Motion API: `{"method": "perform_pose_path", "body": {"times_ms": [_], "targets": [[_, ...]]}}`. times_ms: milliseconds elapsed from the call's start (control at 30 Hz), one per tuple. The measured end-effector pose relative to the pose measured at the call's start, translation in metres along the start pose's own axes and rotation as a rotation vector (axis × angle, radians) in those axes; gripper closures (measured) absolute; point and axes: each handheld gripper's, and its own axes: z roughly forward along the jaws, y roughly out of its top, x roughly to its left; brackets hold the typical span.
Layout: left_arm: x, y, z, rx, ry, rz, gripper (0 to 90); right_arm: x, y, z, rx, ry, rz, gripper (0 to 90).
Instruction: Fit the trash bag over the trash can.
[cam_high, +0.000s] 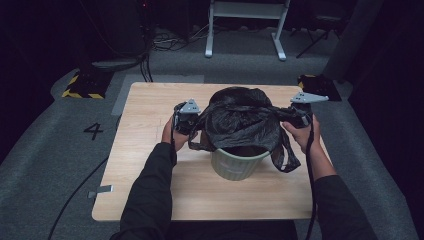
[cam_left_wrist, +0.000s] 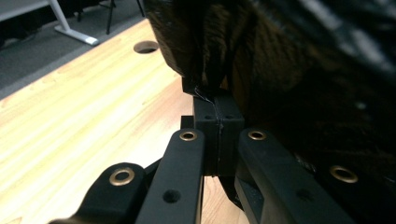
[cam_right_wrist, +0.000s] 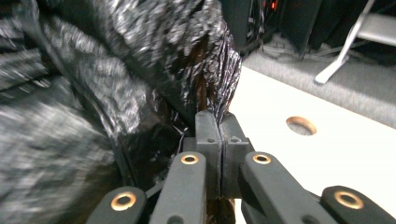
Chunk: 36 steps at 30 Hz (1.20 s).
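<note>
Both our tongs, the left gripper (cam_high: 196, 119) and right gripper (cam_high: 294, 118), are clamped on the black bag (cam_high: 240, 120); it is spread above the green bin (cam_high: 234, 164) mid-table (cam_high: 150, 165); seating it remains, we judge.

Two forearms in dark sleeves come in from the bottom of the high view and spread apart. The left hand (cam_high: 174, 134) grasps the left gripper (cam_high: 192, 120), which carries a grey three-cornered plate on top and points toward the middle. The right hand (cam_high: 300, 134) grasps the right gripper (cam_high: 286, 114), also topped by a grey plate and pointing inward to face the other. A cable trails from the right gripper back along the right forearm. Both hands sit at about the same level, well apart. In the left gripper view the two black jaws are pressed together on a fold of the black bag (cam_left_wrist: 299, 70). In the right gripper view the jaws are likewise pressed together, pinching that bag.
</note>
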Motion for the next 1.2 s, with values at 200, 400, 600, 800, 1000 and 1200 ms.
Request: {"method": "perform_pose_path", "body": {"times_ms": [200,400,600,800,1000,1200], "targets": [[0.000,-0.005,0.005,0.000,-0.017,-0.010,89.9,0.003,-0.011,0.011,0.024,0.044,0.025,90.0],[0.001,-0.013,0.002,-0.009,-0.056,-0.037,89.9,0.004,-0.019,0.014,0.041,0.093,0.053,90.0],[-0.002,-0.018,-0.012,-0.030,0.001,-0.048,78.3,0.005,-0.023,0.009,0.055,0.066,0.027,78.2],[0.005,-0.024,-0.051,-0.128,0.086,-0.125,42.1,0.000,-0.020,-0.011,0.023,-0.027,0.019,58.2],[0.010,-0.025,-0.089,-0.175,0.146,-0.150,22.5,-0.001,-0.016,-0.035,-0.025,-0.069,-0.019,39.6],[0.009,-0.016,-0.123,-0.278,0.159,-0.152,20.7,0.004,-0.010,-0.059,-0.072,-0.061,-0.050,33.7]]}}
